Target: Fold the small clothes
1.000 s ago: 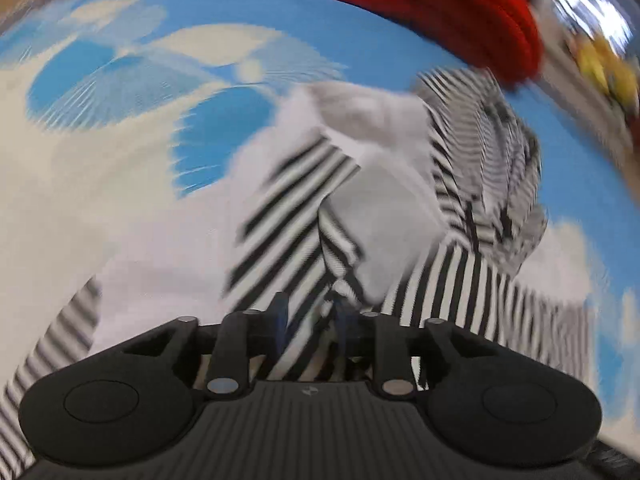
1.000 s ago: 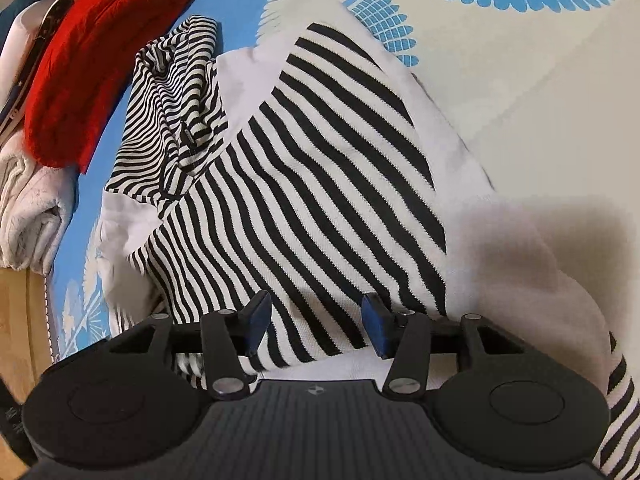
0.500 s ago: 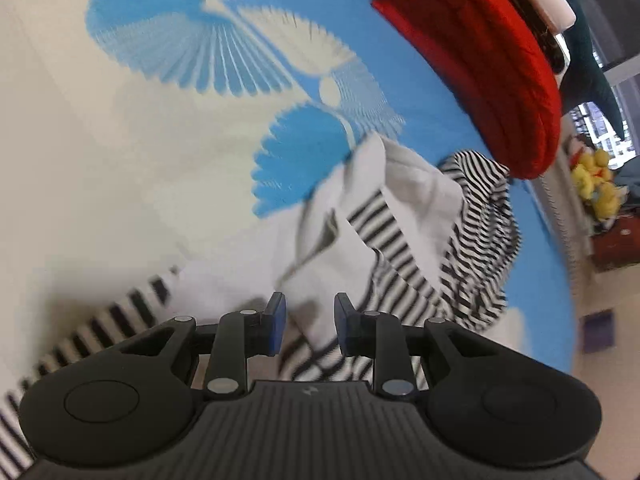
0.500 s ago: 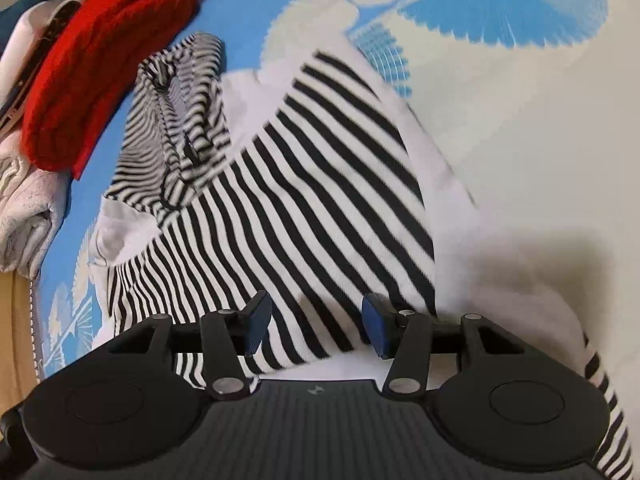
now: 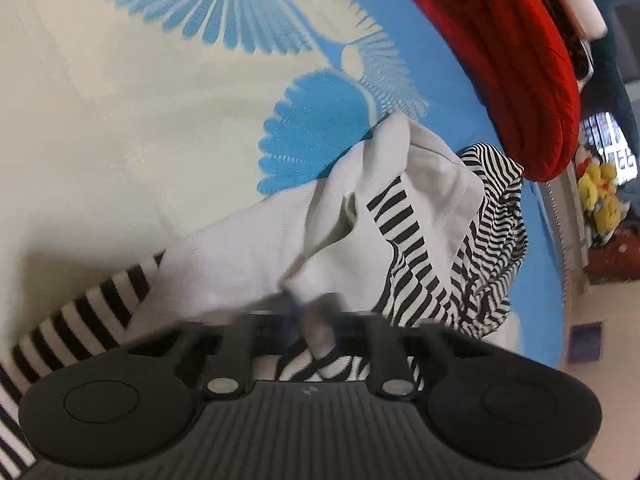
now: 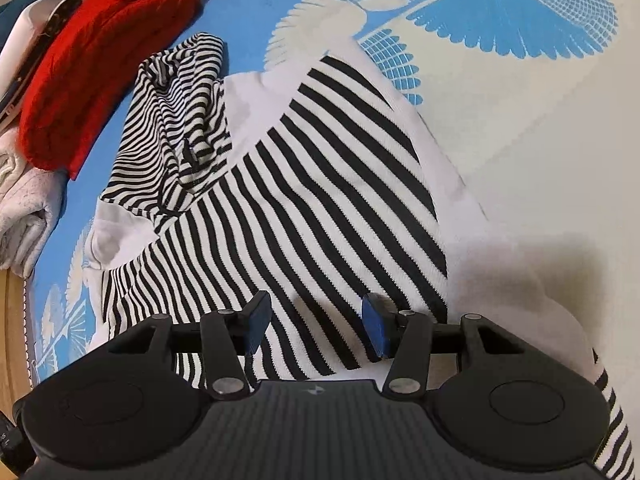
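Observation:
A black-and-white striped garment with white panels (image 6: pixel 304 200) lies spread on a blue and cream patterned cloth (image 6: pixel 520 100). A second, finer-striped garment (image 6: pixel 180 120) lies crumpled at its far left edge. My right gripper (image 6: pixel 316 328) is open and empty just above the wide stripes. In the left wrist view the same garment (image 5: pixel 400 216) is bunched, with a white fold rising toward the camera. My left gripper (image 5: pixel 312 320) is blurred and appears shut on that white fold; the fingertips are hard to make out.
A folded red knit (image 6: pixel 96 60) lies at the far left with a white folded cloth (image 6: pixel 24 208) beside it; the red knit also shows in the left wrist view (image 5: pixel 516 64). A wooden edge (image 6: pixel 12 320) borders the cloth. Yellow soft toys (image 5: pixel 600 196) sit beyond.
My left gripper has closed in on the white fold of the striped garment, which now sits between its fingers. My right gripper stays open and has moved slightly over the stripes.

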The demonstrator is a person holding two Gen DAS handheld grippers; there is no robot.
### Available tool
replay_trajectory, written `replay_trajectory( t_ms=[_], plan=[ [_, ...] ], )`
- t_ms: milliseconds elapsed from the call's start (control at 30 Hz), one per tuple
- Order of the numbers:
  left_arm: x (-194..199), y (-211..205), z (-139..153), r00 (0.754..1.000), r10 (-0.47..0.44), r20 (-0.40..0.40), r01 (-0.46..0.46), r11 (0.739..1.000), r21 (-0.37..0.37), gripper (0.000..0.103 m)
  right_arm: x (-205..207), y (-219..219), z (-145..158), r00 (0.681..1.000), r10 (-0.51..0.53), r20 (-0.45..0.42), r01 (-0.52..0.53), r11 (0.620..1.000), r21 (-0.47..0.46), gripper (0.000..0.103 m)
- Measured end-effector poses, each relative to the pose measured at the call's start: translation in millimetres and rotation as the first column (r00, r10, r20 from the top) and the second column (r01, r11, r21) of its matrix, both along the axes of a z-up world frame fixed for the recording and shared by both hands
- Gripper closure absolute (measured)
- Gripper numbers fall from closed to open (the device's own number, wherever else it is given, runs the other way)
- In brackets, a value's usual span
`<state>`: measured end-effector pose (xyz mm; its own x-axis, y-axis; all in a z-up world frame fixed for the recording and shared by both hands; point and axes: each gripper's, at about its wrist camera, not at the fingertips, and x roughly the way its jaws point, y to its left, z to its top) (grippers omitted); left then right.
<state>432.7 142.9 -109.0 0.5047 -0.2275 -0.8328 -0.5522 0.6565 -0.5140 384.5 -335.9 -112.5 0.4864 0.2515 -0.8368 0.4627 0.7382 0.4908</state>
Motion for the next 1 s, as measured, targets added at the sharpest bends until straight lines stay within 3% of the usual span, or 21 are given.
replay_trajectory(
  t_ms=[167, 300, 367, 433, 500, 533, 600, 667, 700, 767, 833, 933, 1000],
  plan=[
    [-21, -13, 46, 0.996, 0.000, 0.091, -0.016, 0.984, 0.178, 0.100, -1, -5, -3, 1.000, -0.019, -0.008, 0.019, 1.000, 0.015, 0.051],
    [-16, -19, 41, 1.000, -0.019, 0.009, 0.015, 0.959, 0.282, 0.098, -3, -11, -4, 0.999, -0.047, -0.013, 0.047, 0.999, 0.018, 0.051],
    [-17, -24, 51, 0.999, -0.030, 0.028, 0.018, 0.931, 0.365, 0.098, -5, -14, -7, 0.998, -0.063, -0.024, 0.063, 0.998, 0.019, 0.052],
    [-18, -36, 67, 0.990, -0.099, 0.097, 0.048, 0.902, 0.429, 0.098, -7, -14, -6, 0.997, -0.076, -0.034, 0.076, 0.997, 0.004, 0.052],
    [-16, -45, 69, 0.976, -0.178, 0.127, 0.108, 0.897, 0.429, 0.094, -8, -14, -4, 0.996, -0.084, -0.033, 0.083, 0.996, -0.023, 0.052],
    [-12, -45, 60, 0.974, -0.204, 0.103, 0.151, 0.913, 0.379, 0.094, -8, -15, -3, 0.996, -0.085, -0.031, 0.083, 0.996, -0.038, 0.052],
    [-4, -37, 31, 0.978, -0.206, -0.010, 0.202, 0.950, 0.237, 0.094, -8, -18, -4, 0.996, -0.089, -0.028, 0.087, 0.994, -0.069, 0.057],
    [-2, -31, 4, 0.970, -0.192, -0.150, 0.219, 0.958, 0.185, 0.094, -9, -25, -7, 0.993, -0.108, -0.039, 0.106, 0.993, -0.057, 0.070],
    [-4, -29, 2, 0.972, -0.184, -0.148, 0.208, 0.963, 0.174, 0.093, -11, -30, -9, 0.991, -0.125, -0.043, 0.123, 0.991, -0.046, 0.073],
    [-3, -31, 12, 0.971, -0.197, -0.134, 0.220, 0.956, 0.192, 0.093, -12, -37, -10, 0.988, -0.146, -0.047, 0.144, 0.989, -0.043, 0.081],
    [-4, -38, 32, 0.968, -0.240, -0.071, 0.251, 0.934, 0.255, 0.089, -13, -42, -7, 0.987, -0.158, -0.034, 0.155, 0.985, -0.068, 0.083],
    [-4, -46, 42, 0.954, -0.299, -0.030, 0.293, 0.906, 0.306, 0.087, -13, -51, 0, 0.976, -0.217, -0.036, 0.203, 0.953, -0.226, 0.073],
    [-2, -47, 38, 0.951, -0.304, -0.048, 0.304, 0.902, 0.307, 0.087, -18, -63, 2, 0.957, -0.285, -0.051, 0.263, 0.929, -0.259, 0.072]
  ],
)
